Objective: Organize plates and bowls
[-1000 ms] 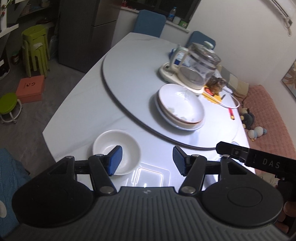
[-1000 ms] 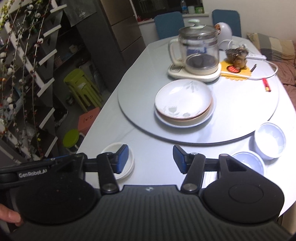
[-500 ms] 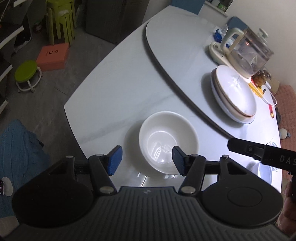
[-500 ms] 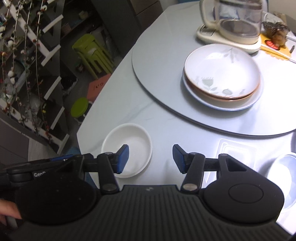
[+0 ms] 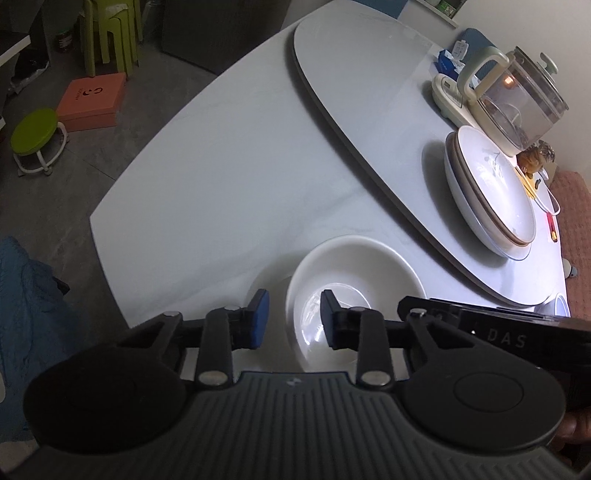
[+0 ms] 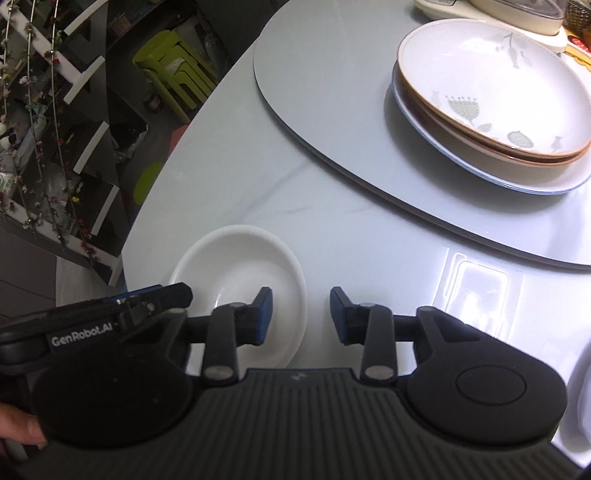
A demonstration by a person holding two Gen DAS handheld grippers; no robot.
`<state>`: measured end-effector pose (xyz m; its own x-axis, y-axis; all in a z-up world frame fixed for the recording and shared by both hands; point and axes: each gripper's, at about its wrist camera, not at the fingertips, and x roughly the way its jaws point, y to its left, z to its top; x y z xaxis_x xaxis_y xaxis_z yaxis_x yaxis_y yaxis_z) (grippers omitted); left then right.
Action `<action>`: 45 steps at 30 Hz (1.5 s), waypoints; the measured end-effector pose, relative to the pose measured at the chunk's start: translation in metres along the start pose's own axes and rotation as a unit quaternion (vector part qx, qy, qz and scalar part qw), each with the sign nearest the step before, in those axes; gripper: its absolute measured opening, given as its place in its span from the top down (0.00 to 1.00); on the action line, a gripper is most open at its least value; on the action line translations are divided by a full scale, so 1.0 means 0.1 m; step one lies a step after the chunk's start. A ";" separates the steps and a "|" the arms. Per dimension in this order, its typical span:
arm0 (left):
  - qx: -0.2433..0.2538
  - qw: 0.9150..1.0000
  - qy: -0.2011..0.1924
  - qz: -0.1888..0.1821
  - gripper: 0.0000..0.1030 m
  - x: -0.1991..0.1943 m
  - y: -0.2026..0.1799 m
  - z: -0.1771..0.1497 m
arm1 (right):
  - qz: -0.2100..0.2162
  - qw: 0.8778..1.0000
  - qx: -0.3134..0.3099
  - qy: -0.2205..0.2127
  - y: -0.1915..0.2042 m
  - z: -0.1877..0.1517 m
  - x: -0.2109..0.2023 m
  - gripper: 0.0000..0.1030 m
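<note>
A white bowl (image 5: 362,288) stands on the pale table near its front edge, and both grippers straddle it from opposite sides. My left gripper (image 5: 293,319) has the bowl's left rim between its blue pads. Its jaws are closing, with a small gap still showing on each side. My right gripper (image 6: 301,314) has the right rim of the same bowl (image 6: 229,273) between its pads. It is closing too, and its pads do not touch the rim. Stacked patterned plates (image 6: 491,85) (image 5: 491,192) rest on the grey turntable (image 6: 332,129).
A glass kettle (image 5: 517,96) on its base stands behind the plates. Another white bowl (image 6: 581,387) shows at the right edge. The table edge (image 5: 110,229) drops to a floor with green stools (image 5: 110,33), a low green stool (image 5: 35,136) and an orange box (image 5: 92,101).
Both grippers have come down and forward onto the white bowl, which now fills the lower view. Both pairs of jaws have narrowed around its rims.
</note>
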<state>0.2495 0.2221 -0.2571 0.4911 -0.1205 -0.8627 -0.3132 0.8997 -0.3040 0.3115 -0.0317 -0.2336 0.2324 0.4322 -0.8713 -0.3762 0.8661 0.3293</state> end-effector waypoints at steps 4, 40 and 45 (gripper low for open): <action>0.007 1.000 0.010 -0.008 0.70 0.09 -0.07 0.05 | 0.002 1.000 0.000 0.002 -0.03 0.06 0.03 0.76; 0.071 0.991 0.072 -0.084 0.70 0.25 -0.68 -0.22 | -0.087 0.994 0.071 -0.006 -0.43 -0.28 -0.27 0.79; 0.069 0.992 0.073 -0.077 0.64 0.24 -0.69 -0.21 | -0.092 0.993 0.078 -0.011 -0.43 -0.25 -0.30 0.77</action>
<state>0.2659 0.1488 -0.2654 0.3977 -0.3112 -0.8631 -0.1241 0.9138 -0.3867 0.2986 -0.0885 -0.2305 0.3040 0.2670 -0.9145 -0.1832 0.9584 0.2189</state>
